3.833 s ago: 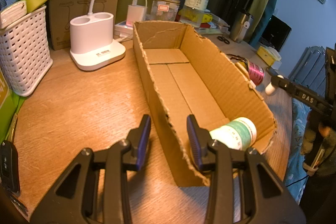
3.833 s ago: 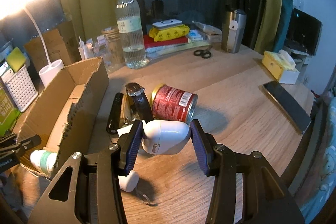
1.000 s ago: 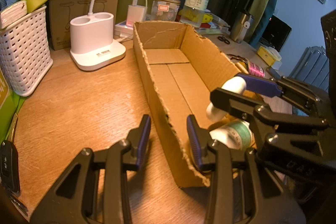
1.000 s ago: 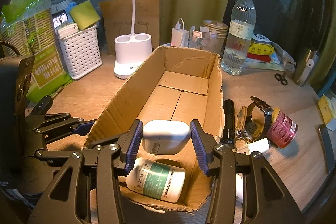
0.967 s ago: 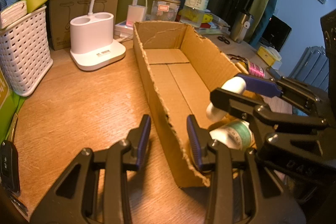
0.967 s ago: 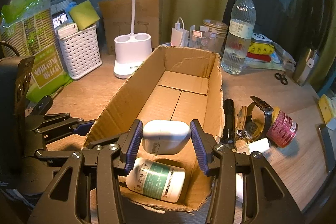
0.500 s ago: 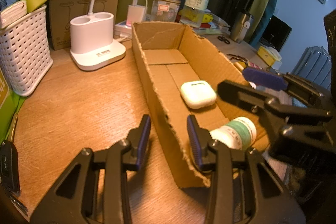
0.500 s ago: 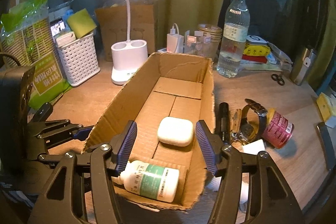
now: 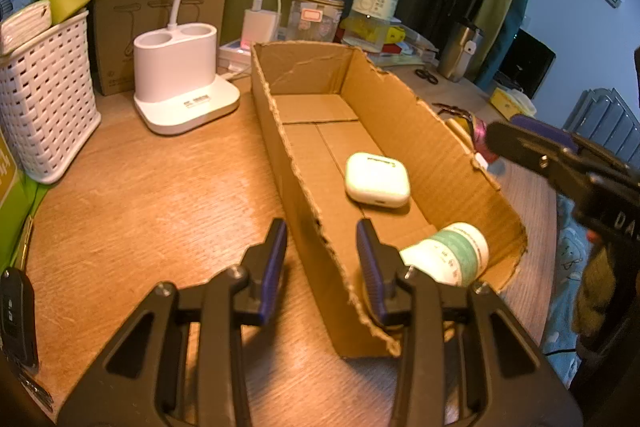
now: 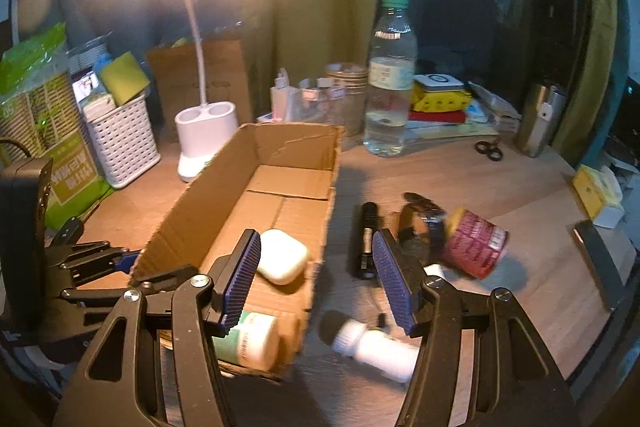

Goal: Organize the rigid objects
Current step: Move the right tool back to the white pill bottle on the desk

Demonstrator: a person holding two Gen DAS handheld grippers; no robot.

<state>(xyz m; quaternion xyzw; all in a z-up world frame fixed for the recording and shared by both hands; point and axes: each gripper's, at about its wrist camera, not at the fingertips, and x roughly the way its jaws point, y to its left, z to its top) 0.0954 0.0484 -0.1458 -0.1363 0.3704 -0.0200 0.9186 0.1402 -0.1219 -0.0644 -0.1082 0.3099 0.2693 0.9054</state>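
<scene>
A long open cardboard box lies on the wooden desk. Inside it rest a white earbud case and, at the near end, a green-labelled pill bottle. My left gripper straddles the box's near left wall, its jaws narrowly apart and neither pad touching the card. My right gripper is open and empty, hovering over the box's right wall with the earbud case just past its left pad. A small white bottle, a black flashlight, a watch and a red can lie to the right of the box.
A white lamp base and a white basket stand at the left behind the box. A water bottle, scissors and a steel flask sit at the back. A phone lies far right, a key fob near left.
My right gripper let go of the earbud case, which now lies in the box, then opened wider and drew back to the right. The left gripper has not moved.
</scene>
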